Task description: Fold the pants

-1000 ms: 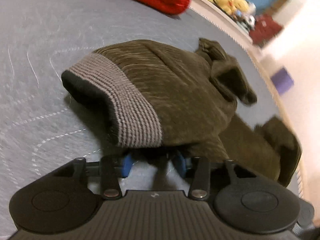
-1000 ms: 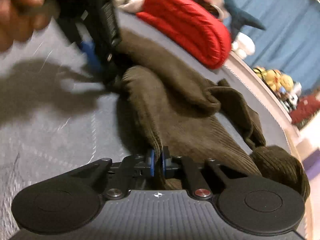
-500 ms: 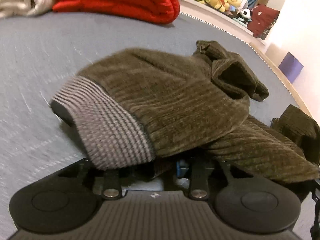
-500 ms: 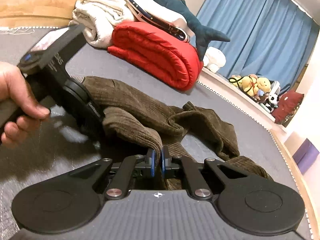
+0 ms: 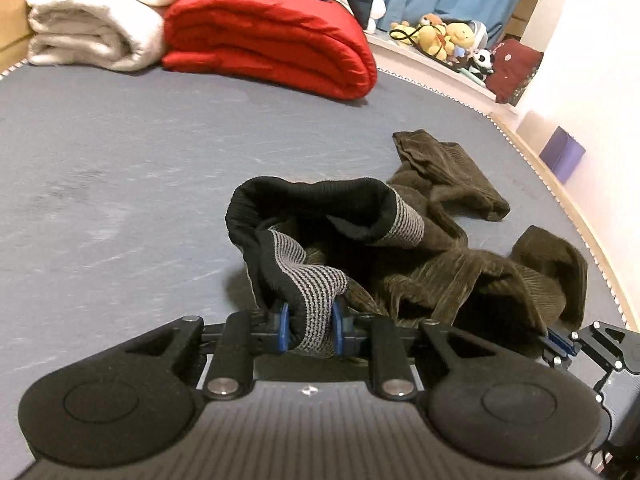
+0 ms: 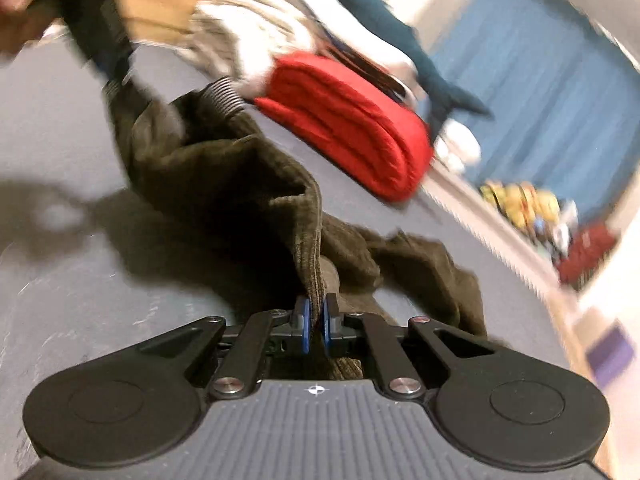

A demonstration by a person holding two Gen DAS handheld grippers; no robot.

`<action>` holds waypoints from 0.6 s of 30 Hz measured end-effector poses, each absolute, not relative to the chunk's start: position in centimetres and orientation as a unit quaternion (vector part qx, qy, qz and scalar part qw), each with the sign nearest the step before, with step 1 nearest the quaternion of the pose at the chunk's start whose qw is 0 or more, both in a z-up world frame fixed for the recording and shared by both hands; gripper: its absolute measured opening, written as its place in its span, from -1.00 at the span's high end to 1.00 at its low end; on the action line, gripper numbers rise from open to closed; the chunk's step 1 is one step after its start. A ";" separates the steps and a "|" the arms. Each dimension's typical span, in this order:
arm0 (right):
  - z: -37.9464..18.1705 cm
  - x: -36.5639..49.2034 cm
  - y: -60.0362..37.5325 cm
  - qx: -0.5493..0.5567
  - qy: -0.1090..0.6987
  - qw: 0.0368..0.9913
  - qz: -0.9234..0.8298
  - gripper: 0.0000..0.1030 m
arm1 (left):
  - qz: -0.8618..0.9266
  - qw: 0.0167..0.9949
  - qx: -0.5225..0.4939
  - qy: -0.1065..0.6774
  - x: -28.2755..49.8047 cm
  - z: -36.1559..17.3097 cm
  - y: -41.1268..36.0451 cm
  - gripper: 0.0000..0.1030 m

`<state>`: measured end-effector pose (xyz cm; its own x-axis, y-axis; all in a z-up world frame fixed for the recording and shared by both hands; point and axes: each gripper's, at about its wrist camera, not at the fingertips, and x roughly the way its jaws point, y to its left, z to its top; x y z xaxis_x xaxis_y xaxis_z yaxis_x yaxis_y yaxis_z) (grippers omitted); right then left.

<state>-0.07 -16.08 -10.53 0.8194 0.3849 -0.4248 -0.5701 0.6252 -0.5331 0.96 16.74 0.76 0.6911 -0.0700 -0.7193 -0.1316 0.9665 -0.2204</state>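
Note:
Brown corduroy pants (image 5: 448,276) with a grey-and-black ribbed waistband (image 5: 316,280) lie bunched on the grey mattress (image 5: 120,168). My left gripper (image 5: 310,328) has its jaws closing on a fold of the waistband, and the blue pads press on it while it lifts the band up. In the right wrist view the pants (image 6: 224,184) stretch from the left gripper at the top left to my right gripper (image 6: 315,326), which is shut on a ridge of the corduroy. The right gripper (image 5: 560,346) also shows at the lower right of the left wrist view, under the cloth.
A folded red blanket (image 5: 272,36) and a white blanket (image 5: 92,20) lie at the far end of the mattress, with a blue plush shark on top. Stuffed toys (image 5: 444,36) sit on a ledge by blue curtains. The mattress edge (image 5: 560,200) runs along the right, with a purple box (image 5: 562,154) beyond.
My left gripper has closed on the waistband and lifted it off the mattress, opening the waist. The right gripper has risen a little with its corduroy fold, and the pants now hang stretched between both.

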 end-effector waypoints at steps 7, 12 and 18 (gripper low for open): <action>-12.5 -7.8 -15.4 -0.452 0.084 0.784 0.416 0.89 | 0.034 0.905 -0.114 0.408 -4.4 1.9 20.0 0.55; -14.5 -8.9 -15.3 -0.462 0.111 0.762 0.439 0.86 | 0.097 0.878 -0.105 0.456 -2.7 -1.4 20.9 0.33; -10.5 -5.9 -17.4 -0.361 0.182 0.794 0.454 0.20 | 0.093 0.910 -0.121 0.386 -1.9 1.2 20.0 -0.05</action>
<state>-5.92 -17.38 -10.51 0.5205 0.5897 -0.6175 -0.8530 0.3268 -0.4069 -1.88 20.04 1.21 0.6850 0.0756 -0.7246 -0.2627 0.9533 -0.1489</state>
